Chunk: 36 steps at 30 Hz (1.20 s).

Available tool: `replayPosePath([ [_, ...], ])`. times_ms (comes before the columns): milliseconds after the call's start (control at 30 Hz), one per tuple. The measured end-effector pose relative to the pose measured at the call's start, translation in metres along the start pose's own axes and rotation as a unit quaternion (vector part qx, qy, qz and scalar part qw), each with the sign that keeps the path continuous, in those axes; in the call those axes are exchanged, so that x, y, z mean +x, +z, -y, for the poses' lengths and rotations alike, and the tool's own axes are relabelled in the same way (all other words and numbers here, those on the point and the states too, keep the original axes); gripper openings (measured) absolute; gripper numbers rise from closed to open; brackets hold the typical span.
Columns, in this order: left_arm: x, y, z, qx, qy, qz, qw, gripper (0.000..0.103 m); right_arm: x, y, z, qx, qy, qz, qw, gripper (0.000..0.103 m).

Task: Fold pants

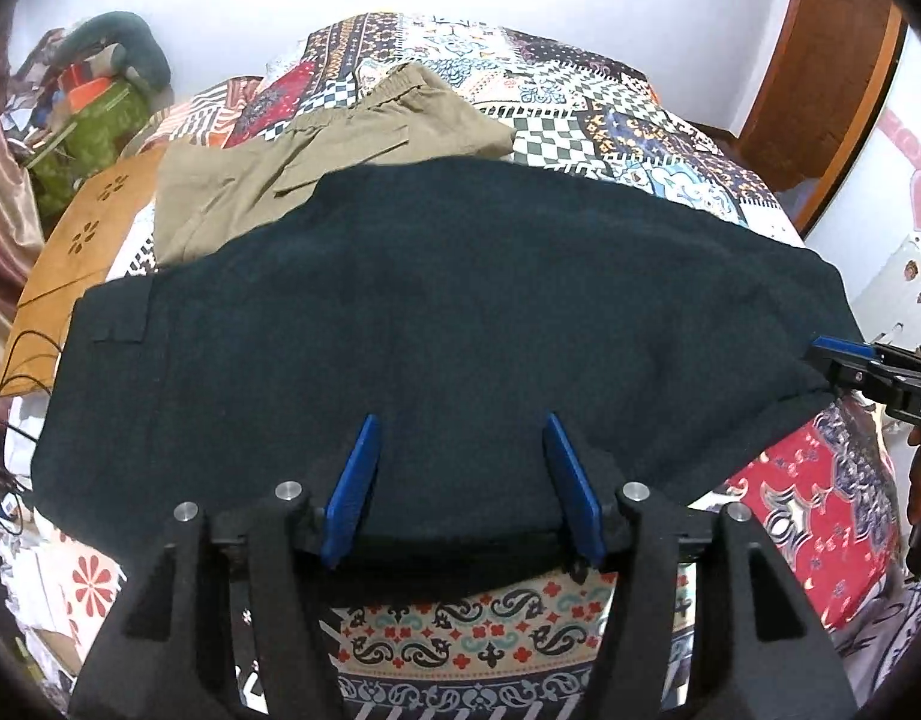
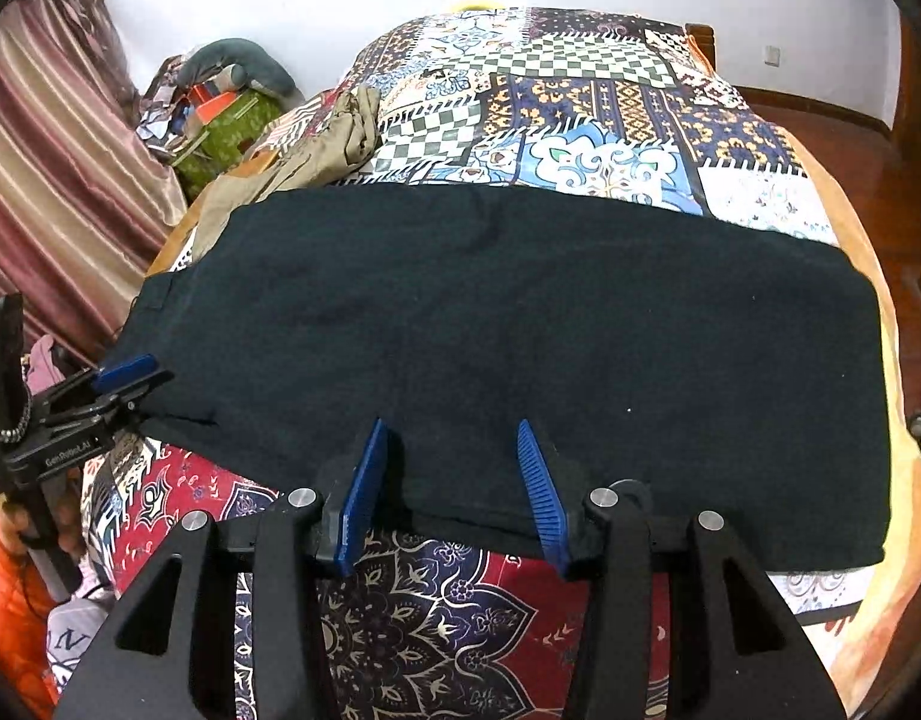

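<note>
Right wrist view: white "GenRobot.AI" on black body of left tongs (image 2: pixel 127 373), at left edge. Left wrist view: white "DA", cut off by frame edge, on black body of right tongs (image 1: pixel 839 353). Large letter "N" on white cloth (image 2: pixel 76 639), bottom left; rest unreadable.

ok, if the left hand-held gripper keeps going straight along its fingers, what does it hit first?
Most likely the dark pants: the left hand-held gripper has its open jaws straddling their near edge, with the patterned bedspread beneath. Depth is unclear.
</note>
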State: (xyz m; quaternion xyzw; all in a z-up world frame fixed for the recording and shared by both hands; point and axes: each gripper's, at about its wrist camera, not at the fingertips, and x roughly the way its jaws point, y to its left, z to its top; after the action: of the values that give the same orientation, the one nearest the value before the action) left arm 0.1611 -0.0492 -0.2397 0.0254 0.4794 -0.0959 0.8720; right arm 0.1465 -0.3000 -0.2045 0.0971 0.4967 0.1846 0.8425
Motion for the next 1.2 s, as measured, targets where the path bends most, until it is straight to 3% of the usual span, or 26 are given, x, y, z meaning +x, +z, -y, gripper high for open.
replayPosePath([
  [133, -0.011, 0.020, 0.010, 0.029, 0.013, 0.024, 0.9992, 0.058, -0.017, 0.008, 0.014, 0.012, -0.011, 0.025, 1.000, 0.044],
  [200, -0.016, 0.033, 0.014, 0.038, 0.014, 0.039, 0.9984, 0.064, -0.028, 0.010, 0.026, 0.021, -0.024, 0.042, 0.999, 0.048],
  [333, -0.018, 0.066, 0.026, 0.049, 0.015, 0.065, 0.9966, 0.070, -0.053, 0.015, 0.063, 0.047, -0.067, 0.074, 0.994, 0.048],
  [500, -0.003, 0.099, 0.042, 0.051, -0.002, 0.070, 0.9963, 0.078, -0.067, 0.024, 0.115, 0.078, -0.123, 0.089, 0.985, 0.048],
  [700, 0.037, 0.116, 0.065, 0.066, -0.013, 0.035, 0.9971, 0.078, -0.055, 0.037, 0.156, 0.104, -0.139, 0.090, 0.981, 0.048],
  [967, 0.079, 0.099, 0.083, 0.082, -0.018, -0.027, 0.9961, 0.078, -0.021, 0.048, 0.176, 0.105, -0.123, 0.067, 0.985, 0.048],
  [1100, 0.082, 0.097, 0.080, 0.076, -0.022, -0.034, 0.9963, 0.079, -0.016, 0.044, 0.175, 0.093, -0.126, 0.067, 0.985, 0.016],
  [1200, 0.085, 0.096, 0.078, 0.070, -0.024, -0.039, 0.9965, 0.080, -0.023, 0.043, 0.169, 0.074, -0.134, 0.083, 0.985, 0.008],
])
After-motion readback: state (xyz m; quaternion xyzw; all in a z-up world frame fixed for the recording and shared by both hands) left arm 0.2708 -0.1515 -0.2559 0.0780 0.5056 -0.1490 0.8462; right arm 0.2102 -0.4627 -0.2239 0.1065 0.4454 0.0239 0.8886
